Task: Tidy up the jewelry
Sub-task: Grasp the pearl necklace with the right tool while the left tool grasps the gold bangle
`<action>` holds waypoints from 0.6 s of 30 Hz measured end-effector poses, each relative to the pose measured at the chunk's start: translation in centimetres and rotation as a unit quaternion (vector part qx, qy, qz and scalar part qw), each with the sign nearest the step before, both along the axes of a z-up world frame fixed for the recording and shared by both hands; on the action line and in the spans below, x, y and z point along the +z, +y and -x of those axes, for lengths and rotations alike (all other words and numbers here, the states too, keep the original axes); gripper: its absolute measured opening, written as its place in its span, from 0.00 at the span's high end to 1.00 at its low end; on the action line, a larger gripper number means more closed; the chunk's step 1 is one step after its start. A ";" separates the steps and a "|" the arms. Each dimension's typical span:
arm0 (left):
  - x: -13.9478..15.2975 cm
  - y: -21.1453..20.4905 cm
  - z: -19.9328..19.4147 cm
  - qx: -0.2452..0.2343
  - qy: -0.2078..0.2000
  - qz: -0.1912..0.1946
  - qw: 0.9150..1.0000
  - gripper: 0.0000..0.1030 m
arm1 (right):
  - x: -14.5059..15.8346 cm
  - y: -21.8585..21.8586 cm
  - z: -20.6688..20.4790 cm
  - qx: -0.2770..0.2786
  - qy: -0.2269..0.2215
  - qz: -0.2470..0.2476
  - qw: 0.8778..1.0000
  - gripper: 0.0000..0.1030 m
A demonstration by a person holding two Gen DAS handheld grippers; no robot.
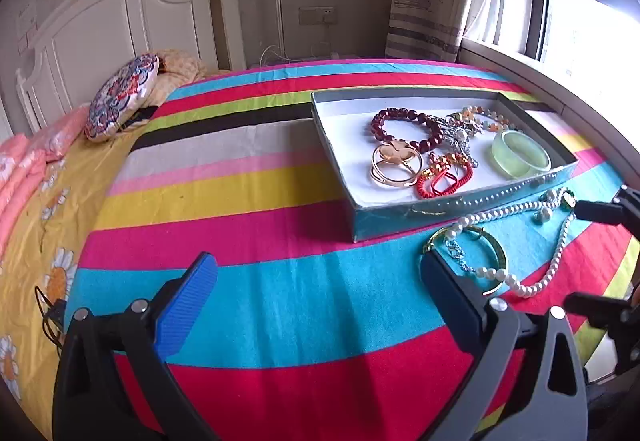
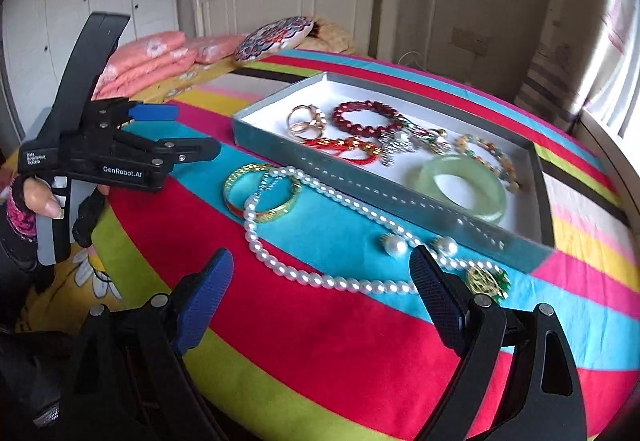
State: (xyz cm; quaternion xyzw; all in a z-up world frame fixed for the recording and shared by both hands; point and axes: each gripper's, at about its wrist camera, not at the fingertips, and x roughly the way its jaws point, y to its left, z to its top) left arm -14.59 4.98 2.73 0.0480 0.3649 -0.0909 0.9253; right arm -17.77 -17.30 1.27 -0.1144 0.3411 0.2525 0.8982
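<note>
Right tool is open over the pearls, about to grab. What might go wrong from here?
1. The pearl necklace lies across the gold bangle; lifting it may drag the bangle along.
2. Two loose pearl earrings sit right beside the strand and could get knocked or pinched with it.
3. The box is already crowded, so the necklace might tangle with the bracelets inside.

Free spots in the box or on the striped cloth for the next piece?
Box: bare white floor along its left side, beside the red bead bracelet; the right half is crowded. Cloth: wide open left of the box. In front of the box it's cluttered by the pearl necklace and gold bangle.
</note>
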 end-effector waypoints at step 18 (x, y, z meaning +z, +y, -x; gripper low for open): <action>-0.1 -0.1 0.0 -0.008 0.009 0.014 1.000 0.02 | -1.1 4.3 -1.6 0.063 0.020 0.044 0.997 0.91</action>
